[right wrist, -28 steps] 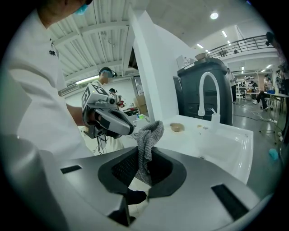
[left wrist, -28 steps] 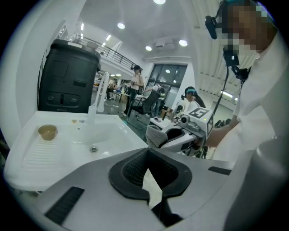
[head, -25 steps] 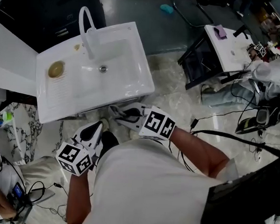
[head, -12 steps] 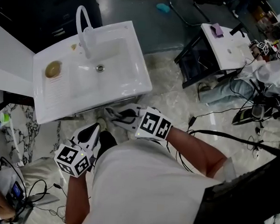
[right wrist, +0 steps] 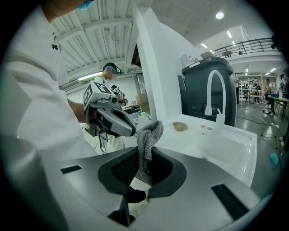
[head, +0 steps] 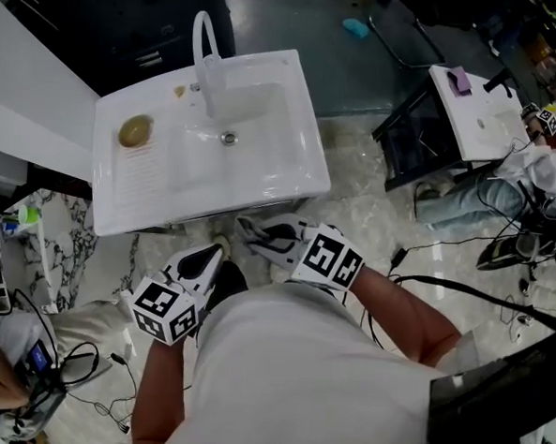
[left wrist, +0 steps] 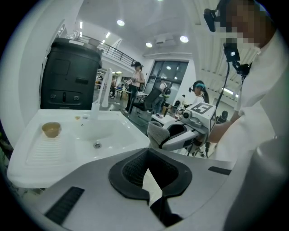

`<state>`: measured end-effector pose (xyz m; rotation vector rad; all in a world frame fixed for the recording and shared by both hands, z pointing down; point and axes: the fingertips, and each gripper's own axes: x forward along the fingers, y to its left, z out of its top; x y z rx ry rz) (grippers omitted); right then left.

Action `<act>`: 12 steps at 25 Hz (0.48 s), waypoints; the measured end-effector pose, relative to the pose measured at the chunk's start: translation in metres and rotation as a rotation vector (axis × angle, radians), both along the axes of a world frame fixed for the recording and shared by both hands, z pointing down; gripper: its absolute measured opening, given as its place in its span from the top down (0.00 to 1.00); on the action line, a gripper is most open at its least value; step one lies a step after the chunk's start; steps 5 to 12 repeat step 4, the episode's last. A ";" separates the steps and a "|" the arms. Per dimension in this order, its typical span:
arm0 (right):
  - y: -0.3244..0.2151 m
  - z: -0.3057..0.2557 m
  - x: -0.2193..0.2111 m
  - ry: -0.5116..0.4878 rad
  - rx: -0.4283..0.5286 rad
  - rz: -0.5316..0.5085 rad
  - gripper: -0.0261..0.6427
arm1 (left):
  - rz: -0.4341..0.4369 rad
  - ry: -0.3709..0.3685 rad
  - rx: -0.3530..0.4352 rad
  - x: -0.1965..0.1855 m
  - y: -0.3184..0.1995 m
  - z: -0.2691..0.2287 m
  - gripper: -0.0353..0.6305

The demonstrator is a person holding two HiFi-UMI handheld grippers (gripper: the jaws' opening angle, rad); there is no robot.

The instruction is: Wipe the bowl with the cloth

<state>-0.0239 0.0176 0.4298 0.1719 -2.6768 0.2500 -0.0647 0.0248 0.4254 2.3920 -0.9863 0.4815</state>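
Observation:
A small brown bowl (head: 136, 131) stands on the ribbed drainboard at the left of the white sink (head: 272, 169); it also shows as the bowl (left wrist: 51, 129) and the bowl (right wrist: 180, 127). My right gripper (head: 247, 227) hovers below the sink's front edge, shut on a grey knitted cloth (right wrist: 148, 140) that sticks up out of its jaws. The cloth (left wrist: 158, 134) also shows in the left gripper view. My left gripper (head: 209, 253) is beside it, lower left, shut with nothing in it. Both grippers are well apart from the bowl.
A curved white faucet (head: 206, 45) rises at the back of the basin, with a drain (head: 229, 138) in front of it. A dark cabinet (head: 131, 15) stands behind the sink. At the right is a small white table (head: 486, 126), with cables (head: 502, 239) on the floor.
The whole head view has shifted to the right and slightly down. Both grippers keep the same place in front of the sink, and the cloth stays in the right one.

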 end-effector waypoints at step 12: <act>0.000 0.000 0.012 0.017 -0.006 0.024 0.89 | 0.023 0.014 -0.002 0.010 -0.004 -0.002 0.93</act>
